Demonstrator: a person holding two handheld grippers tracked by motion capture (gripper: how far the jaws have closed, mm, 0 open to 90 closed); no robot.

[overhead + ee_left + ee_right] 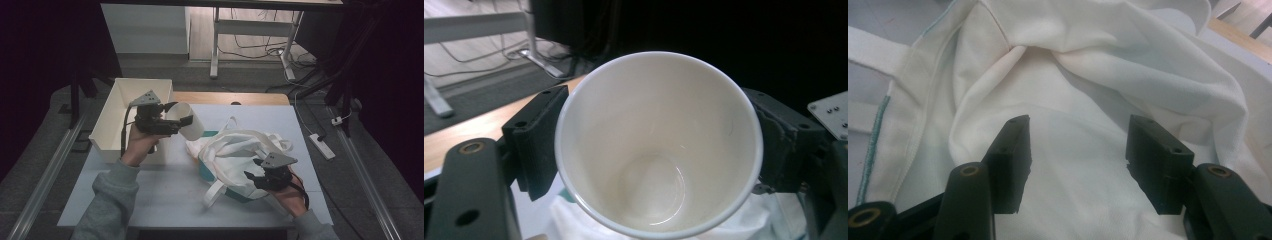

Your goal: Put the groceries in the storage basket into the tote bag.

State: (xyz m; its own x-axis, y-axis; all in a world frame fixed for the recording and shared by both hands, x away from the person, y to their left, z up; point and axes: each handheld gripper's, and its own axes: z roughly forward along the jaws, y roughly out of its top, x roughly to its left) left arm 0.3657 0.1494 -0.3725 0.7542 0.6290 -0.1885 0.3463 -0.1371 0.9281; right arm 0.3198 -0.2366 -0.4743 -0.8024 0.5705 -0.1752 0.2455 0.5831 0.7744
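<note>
The left gripper (184,119) clamps a white paper cup (187,120) by its sides, one jaw on each side, holding it above the table (165,185) between the white box (112,112) and the white tote bag (235,150); the cup's inside looks empty. The right gripper (253,176) rests at the bag's near edge, its jaws standing apart over the cloth, pinching nothing.
</note>
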